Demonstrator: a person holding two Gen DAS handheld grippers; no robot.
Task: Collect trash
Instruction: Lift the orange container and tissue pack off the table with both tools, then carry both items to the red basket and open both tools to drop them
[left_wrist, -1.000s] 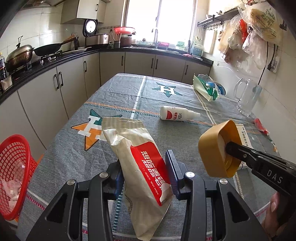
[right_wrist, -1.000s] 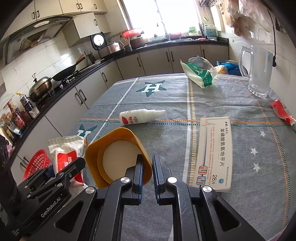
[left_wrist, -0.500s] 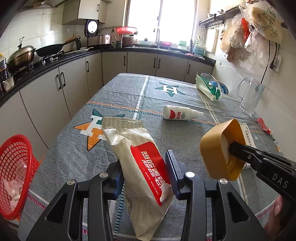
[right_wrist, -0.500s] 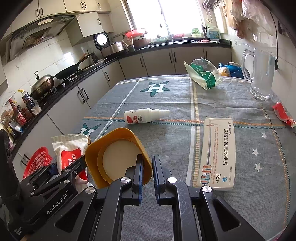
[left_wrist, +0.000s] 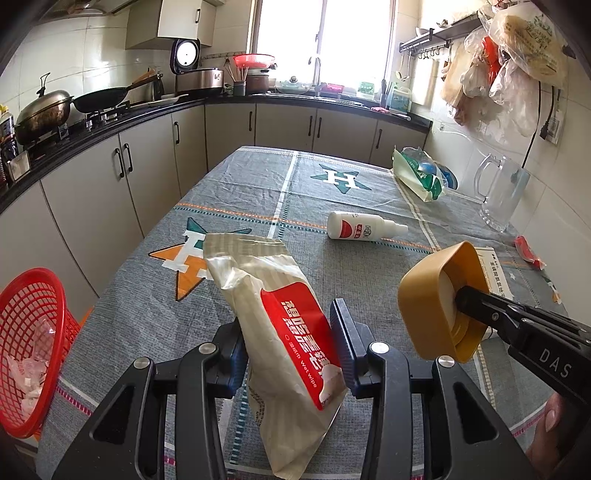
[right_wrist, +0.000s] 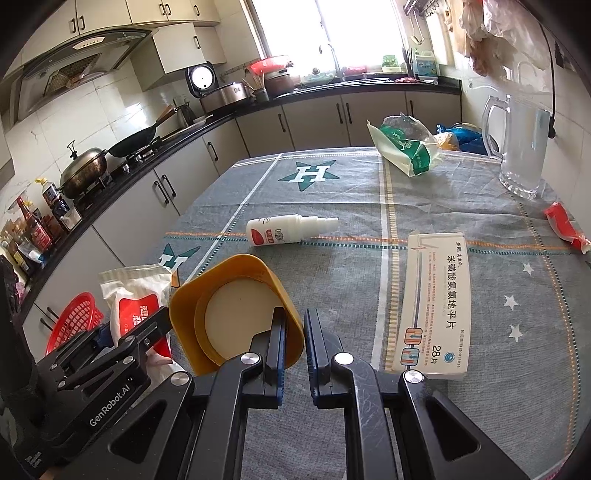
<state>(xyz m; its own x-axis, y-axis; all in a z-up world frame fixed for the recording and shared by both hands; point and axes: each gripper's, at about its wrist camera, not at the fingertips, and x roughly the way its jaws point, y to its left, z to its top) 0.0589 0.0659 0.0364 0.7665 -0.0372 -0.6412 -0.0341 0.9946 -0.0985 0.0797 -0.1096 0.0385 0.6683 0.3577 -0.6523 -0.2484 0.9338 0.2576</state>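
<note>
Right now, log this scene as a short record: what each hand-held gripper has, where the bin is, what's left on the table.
left hand-held gripper: shut on wet wipe pack, lifted
right hand-held gripper: shut on rim of yellow container, lifted
bin: red basket, beside table's left edge, holds some wrappers
left on table: white spray bottle, medicine box, red wrapper, green-white bag, glass pitcher

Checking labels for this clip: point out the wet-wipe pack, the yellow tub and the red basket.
wet-wipe pack (left_wrist: 295, 332), left wrist view, red label
yellow tub (right_wrist: 221, 291), right wrist view, inner rim
red basket (left_wrist: 33, 295), left wrist view, mesh wall
</note>
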